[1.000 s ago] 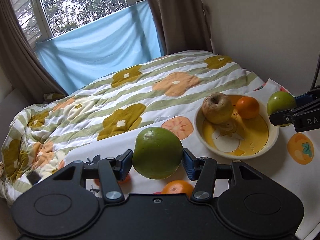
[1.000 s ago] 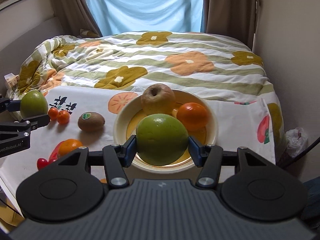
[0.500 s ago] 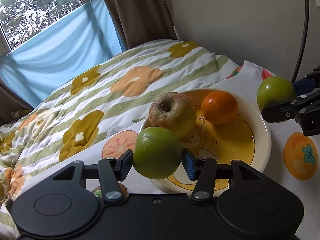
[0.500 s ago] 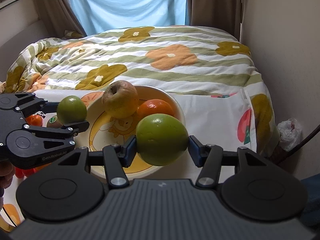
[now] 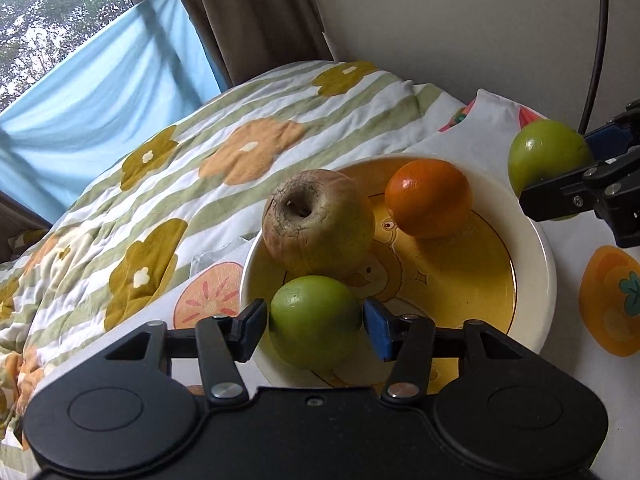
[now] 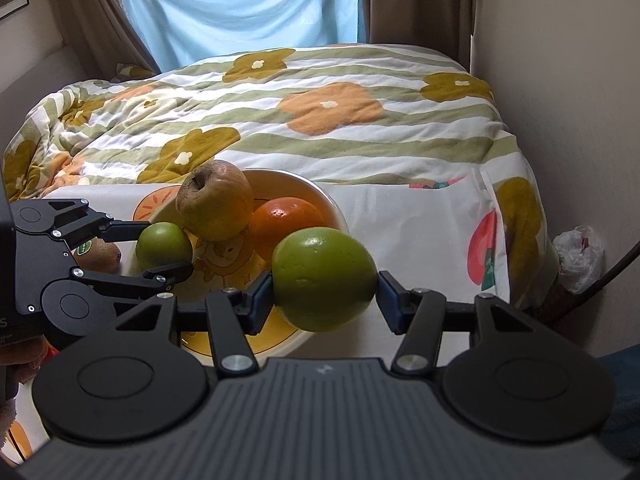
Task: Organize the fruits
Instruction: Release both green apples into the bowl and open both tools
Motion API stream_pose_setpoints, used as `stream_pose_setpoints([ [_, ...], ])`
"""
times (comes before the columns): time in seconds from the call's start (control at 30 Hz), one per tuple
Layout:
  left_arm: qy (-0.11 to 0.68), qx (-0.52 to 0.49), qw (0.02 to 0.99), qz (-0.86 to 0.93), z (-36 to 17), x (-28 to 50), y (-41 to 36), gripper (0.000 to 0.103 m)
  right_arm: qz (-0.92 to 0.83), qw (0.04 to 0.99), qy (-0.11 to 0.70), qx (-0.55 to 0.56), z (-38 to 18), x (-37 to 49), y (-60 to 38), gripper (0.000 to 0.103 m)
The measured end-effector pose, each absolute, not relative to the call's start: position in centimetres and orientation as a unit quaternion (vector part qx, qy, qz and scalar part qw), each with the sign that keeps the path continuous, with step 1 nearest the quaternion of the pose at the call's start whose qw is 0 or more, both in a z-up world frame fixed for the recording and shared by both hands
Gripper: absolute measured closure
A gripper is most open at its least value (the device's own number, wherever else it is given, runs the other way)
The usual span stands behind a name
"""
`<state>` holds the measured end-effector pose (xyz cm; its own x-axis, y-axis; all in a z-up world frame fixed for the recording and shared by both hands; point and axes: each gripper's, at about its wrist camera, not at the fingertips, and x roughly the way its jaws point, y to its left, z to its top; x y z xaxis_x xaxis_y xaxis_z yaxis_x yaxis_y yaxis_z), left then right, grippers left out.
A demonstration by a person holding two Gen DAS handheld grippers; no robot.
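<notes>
A cream bowl (image 5: 548, 264) with a yellow inside holds a brownish wrinkled apple (image 5: 318, 222) and an orange (image 5: 428, 198). My left gripper (image 5: 315, 320) is shut on a small green fruit (image 5: 315, 320) and holds it over the bowl's near-left rim, just in front of the apple. My right gripper (image 6: 324, 286) is shut on a larger green fruit (image 6: 324, 284), held above the bowl's right edge (image 6: 338, 210). The left gripper (image 6: 164, 248) with its fruit also shows in the right wrist view, and the right gripper's fruit (image 5: 548, 160) in the left wrist view.
The bowl stands on a white fruit-print cloth (image 6: 420, 240) beside a flowered quilt (image 6: 320, 120). A kiwi (image 6: 100, 254) lies left of the bowl. A wall (image 5: 480, 20) is close on the right, with a plastic bag (image 6: 580, 256) at its foot.
My left gripper has carried its green fruit rightward from the cloth to over the bowl and lowered it toward the inside. My right gripper has shifted right, off the bowl's middle.
</notes>
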<state>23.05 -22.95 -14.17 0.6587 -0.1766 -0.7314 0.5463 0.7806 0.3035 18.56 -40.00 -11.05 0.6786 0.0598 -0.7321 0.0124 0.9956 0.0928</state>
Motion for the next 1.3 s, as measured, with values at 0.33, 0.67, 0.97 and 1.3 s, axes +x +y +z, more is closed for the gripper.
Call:
stream_pose_setpoints([
  [0.33,0.367,0.197,0.888,-0.195,-12.3,22.4,-19.4,0.006,0.023,0.914,0.404,0.039,-11.3,19.2,-39.4,0.033],
  [0.67,0.376,0.135,0.904,-0.150,-10.5,21.2,-14.9,0.005,0.059,0.905,0.421,-0.006,-12.7,20.4,-37.4,0.033],
  [0.97,0.379,0.116,0.912,-0.106,-10.2,20.3,-12.6,0.004,0.080,0.903,0.421,-0.042,-14.3,20.7,-35.5,0.034],
  [1.3,0.370,0.125,0.915,-0.096,-9.8,19.4,-12.3,0.004,0.071,0.912,0.399,-0.058,-13.7,19.8,-35.4,0.000],
])
